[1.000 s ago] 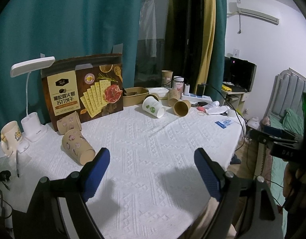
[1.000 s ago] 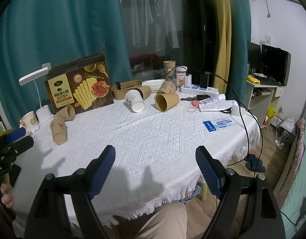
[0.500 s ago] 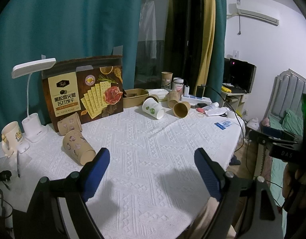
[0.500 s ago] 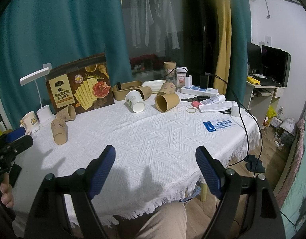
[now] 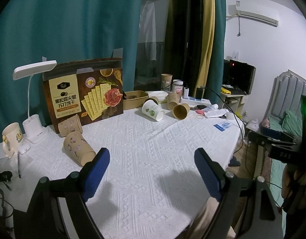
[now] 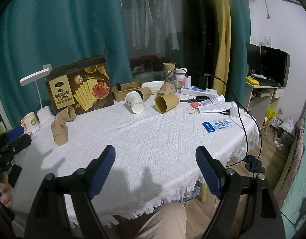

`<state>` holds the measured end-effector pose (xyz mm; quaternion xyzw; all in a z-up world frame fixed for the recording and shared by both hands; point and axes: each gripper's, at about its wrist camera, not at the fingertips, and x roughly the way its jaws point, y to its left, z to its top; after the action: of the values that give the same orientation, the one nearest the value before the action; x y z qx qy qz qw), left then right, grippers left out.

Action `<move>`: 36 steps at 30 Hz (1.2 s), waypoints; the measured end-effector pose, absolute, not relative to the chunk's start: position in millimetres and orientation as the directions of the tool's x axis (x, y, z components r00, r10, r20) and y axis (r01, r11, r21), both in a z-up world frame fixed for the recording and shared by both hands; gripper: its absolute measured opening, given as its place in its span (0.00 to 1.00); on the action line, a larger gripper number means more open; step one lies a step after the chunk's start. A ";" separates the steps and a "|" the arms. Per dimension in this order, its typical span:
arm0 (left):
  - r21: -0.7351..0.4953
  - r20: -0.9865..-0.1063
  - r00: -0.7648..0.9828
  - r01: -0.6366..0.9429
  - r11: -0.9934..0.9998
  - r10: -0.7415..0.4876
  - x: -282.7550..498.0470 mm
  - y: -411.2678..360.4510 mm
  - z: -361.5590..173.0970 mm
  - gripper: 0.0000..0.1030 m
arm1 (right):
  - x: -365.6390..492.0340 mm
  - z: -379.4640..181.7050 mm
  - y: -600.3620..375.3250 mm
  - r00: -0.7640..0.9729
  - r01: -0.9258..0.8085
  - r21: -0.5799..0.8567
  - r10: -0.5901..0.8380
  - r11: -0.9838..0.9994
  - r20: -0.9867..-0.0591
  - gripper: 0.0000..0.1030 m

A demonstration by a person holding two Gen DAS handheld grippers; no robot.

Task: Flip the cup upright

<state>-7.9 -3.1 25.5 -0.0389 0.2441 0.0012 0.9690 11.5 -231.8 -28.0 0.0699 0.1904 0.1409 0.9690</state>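
Several paper cups lie on their sides on the white tablecloth (image 5: 153, 159). A patterned brown cup (image 5: 78, 151) lies just beyond my left gripper's left fingertip, another (image 5: 70, 125) behind it by the box. A white cup (image 5: 153, 113) and a plain brown cup (image 5: 180, 110) lie at the far middle. In the right wrist view the same cups show: patterned (image 6: 59, 131), white (image 6: 134, 104), brown (image 6: 166, 103). My left gripper (image 5: 152, 157) is open and empty above the cloth. My right gripper (image 6: 155, 155) is open and empty near the table's front edge.
A cracker box (image 5: 83, 93) stands at the back left beside a white desk lamp (image 5: 32, 101) and a mug (image 5: 11, 137). A power strip (image 6: 198, 92), cable, blue card (image 6: 219, 125) and papers lie at the right. A brown tray (image 6: 126, 90) sits behind the cups.
Both views have shifted only slightly; the left gripper has crept a little toward the patterned cup. Nothing was taken or let go.
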 end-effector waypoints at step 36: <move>-0.161 -0.688 0.724 -0.084 0.983 -0.051 195.8 11.1 -20.5 0.97 | 181.7 -49.0 -271.4 0.882 -0.240 0.167 0.286 0.956 -0.375 0.78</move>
<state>195.8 11.1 -20.5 -0.0909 0.3715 0.0090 0.9239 181.7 -271.4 -49.0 0.0580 0.2019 0.1358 0.9682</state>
